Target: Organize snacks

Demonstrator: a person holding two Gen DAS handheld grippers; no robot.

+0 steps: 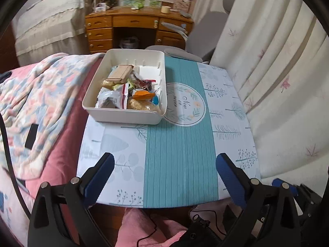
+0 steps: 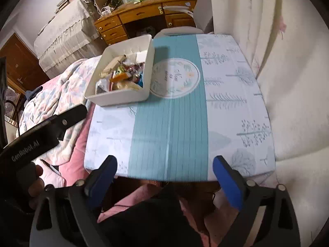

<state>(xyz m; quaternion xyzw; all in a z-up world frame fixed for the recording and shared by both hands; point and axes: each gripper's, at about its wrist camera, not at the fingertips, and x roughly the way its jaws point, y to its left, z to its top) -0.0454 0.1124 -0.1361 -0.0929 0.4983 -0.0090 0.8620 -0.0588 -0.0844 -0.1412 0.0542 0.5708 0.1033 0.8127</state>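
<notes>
I am looking down at a small bench [image 1: 176, 164] wearing a cloth [image 1: 226, 111] printed with pale trees, a teal stripe [image 1: 181, 156] running down its middle and a round emblem [image 1: 185, 107] sitting on that stripe. Taking the emblem as my landmark: a cream curtain [image 1: 277, 72] is hanging well to its right, past the bench edge; a bed with a pink sheet and a floral blanket [image 1: 37, 98] is lying to its left; a wooden desk [image 1: 135, 26] with drawers is standing far beyond it, with a grey chair [image 1: 205, 33] between desk and bench.

The white bin [image 1: 123, 115] is sitting just left of the emblem, its right wall overlapping the emblem's rim. The snacks [image 1: 127, 90] are lying piled inside it, mostly toward the near end: a tan block-shaped pack at the back, clear-wrapped and crinkled packets in front, an orange one among them. The far right corner of the bin is showing bare white floor. I cannot read any labels.

Both of my claws are hovering at the near bench edge, well short of the emblem. The left claw [image 1: 164, 177] is standing wide apart with nothing between its blue pads [image 1: 100, 177]. The right claw [image 2: 164, 177] is likewise spread wide and holding nothing.
</notes>
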